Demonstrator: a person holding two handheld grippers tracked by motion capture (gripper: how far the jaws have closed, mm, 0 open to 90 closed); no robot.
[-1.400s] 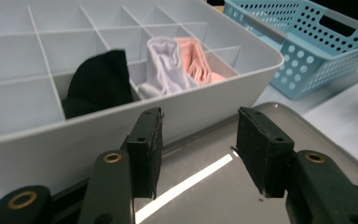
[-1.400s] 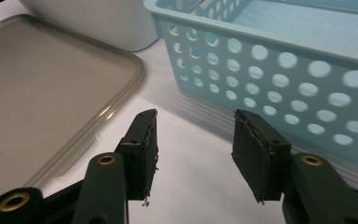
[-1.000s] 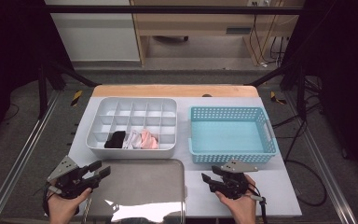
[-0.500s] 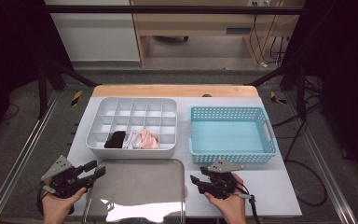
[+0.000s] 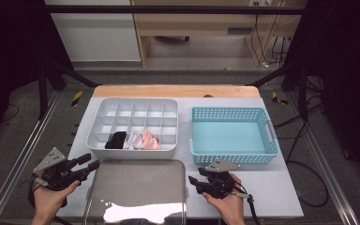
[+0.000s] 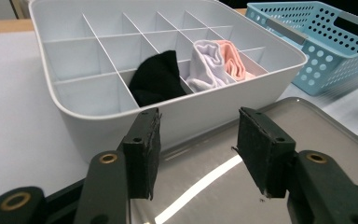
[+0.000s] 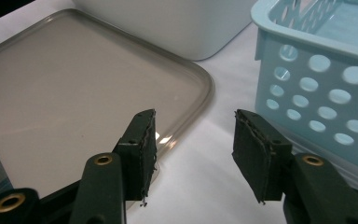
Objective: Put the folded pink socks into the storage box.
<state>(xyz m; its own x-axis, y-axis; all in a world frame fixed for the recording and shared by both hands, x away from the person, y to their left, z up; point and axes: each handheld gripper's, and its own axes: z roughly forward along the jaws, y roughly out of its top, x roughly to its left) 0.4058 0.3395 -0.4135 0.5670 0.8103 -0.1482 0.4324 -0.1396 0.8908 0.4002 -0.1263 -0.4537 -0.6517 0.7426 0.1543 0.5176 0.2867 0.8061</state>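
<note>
Steel tray (image 5: 136, 187) lies flat at the near edge of the bench (image 5: 281, 187), between the two grippers, its shiny bottom catching a bright streak of light along the near side. Its far rim sits just beside the near wall of the white divided box (image 5: 131, 125), which stands on the left half of the bench. In the box's near row a black sock (image 5: 116, 139) fills one compartment, a white sock (image 5: 133, 139) the next to its right, and a pink sock (image 5: 149, 139) the one after that, each bundled up and apart from the tray.

The left gripper (image 5: 90, 163) hovers at the tray's near left corner, held in a hand (image 5: 49, 199) that comes in from the near edge. In the left gripper view its jaws stand wide apart with nothing between them, above the tray's left part and pointing toward the box. The right gripper (image 5: 193, 183) sits just right of the tray's right rim, in the other hand (image 5: 225, 201). In the right gripper view its jaws are likewise spread with nothing gripped, one jaw over the tray's rounded corner (image 7: 200, 88) and the other over the bare bench.

A blue basket (image 5: 233, 136) with holed walls stands on the right half of the bench, just beyond the right gripper and beside the box.
</note>
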